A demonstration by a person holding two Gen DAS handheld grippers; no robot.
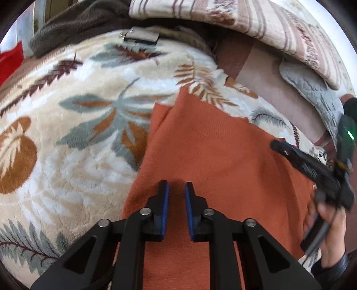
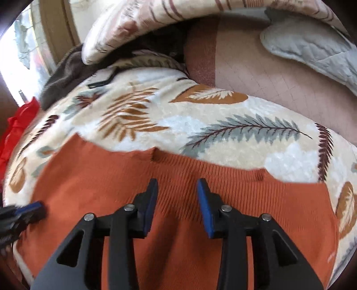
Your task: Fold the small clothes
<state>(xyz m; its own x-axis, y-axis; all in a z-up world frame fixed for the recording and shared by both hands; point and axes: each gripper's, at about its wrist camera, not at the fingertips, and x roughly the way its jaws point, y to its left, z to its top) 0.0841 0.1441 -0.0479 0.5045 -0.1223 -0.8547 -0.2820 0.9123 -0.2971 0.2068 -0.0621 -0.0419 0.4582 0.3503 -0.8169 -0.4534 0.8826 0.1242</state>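
An orange knit garment (image 1: 212, 151) lies spread on a leaf-patterned fleece blanket (image 1: 78, 111). My left gripper (image 1: 176, 186) hovers just over the garment near its left edge, jaws a little apart and holding nothing. My right gripper (image 2: 177, 184) is open over the garment's ribbed hem (image 2: 223, 180), empty. The garment (image 2: 111, 174) fills the lower half of the right wrist view, on the blanket (image 2: 200, 125). The right gripper also shows at the right of the left wrist view (image 1: 276, 146), held by a hand. The left gripper's tip shows at the left edge of the right wrist view (image 2: 35, 208).
A striped quilt (image 1: 245, 20) and a grey quilted pad (image 1: 316, 93) are bunched at the far side. A dark brown fleece (image 1: 73, 24), a small flat device (image 1: 140, 36) and red cloth (image 1: 9, 60) lie at the far left.
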